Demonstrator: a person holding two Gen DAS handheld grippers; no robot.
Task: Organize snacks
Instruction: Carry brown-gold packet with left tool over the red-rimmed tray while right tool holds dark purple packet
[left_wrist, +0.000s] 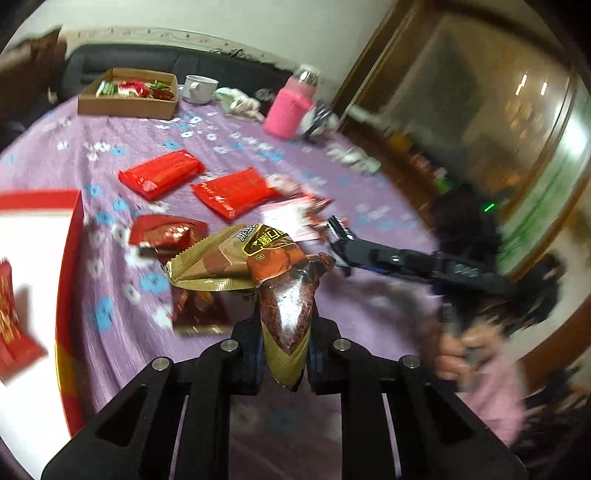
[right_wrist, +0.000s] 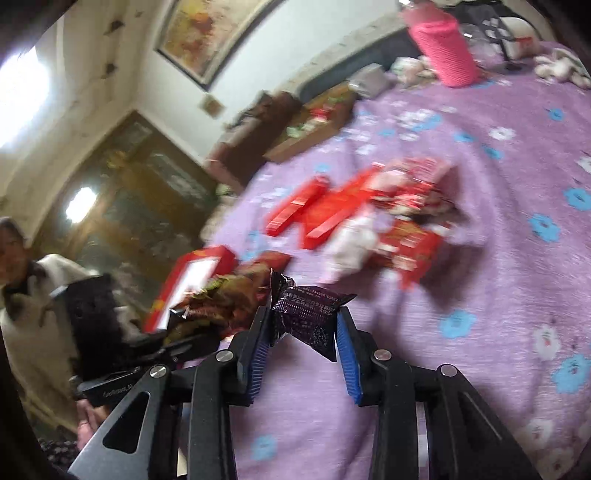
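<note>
Nearest us, our left gripper (left_wrist: 284, 328) is clamped on a brown-and-gold snack packet (left_wrist: 258, 266), its jaws pressed tight on the packet's lower end so the wrapper fans out above the purple flowered tablecloth (left_wrist: 229, 147). Our right gripper (right_wrist: 304, 325) pinches a small dark purple wrapped candy (right_wrist: 306, 317) between its blue pads (right_wrist: 347, 354), held just above the cloth.

To the left sits a red-rimmed box (left_wrist: 70, 258) with a white inside — a red packet (left_wrist: 11, 332) lies in it. Beyond the grippers, loose snacks are scattered mid-table: two flat red packets (left_wrist: 162, 173) side by side, a crumpled red-and-gold one (left_wrist: 166, 229) nearer us, and a blurred heap of red and white wrappers (right_wrist: 391, 214).

Farther back stands a cardboard tray (left_wrist: 125, 103) holding more wrapped sweets, then a white cup (left_wrist: 199, 88) — and a pink-sleeved bottle (left_wrist: 291, 107) off to the right.
</note>
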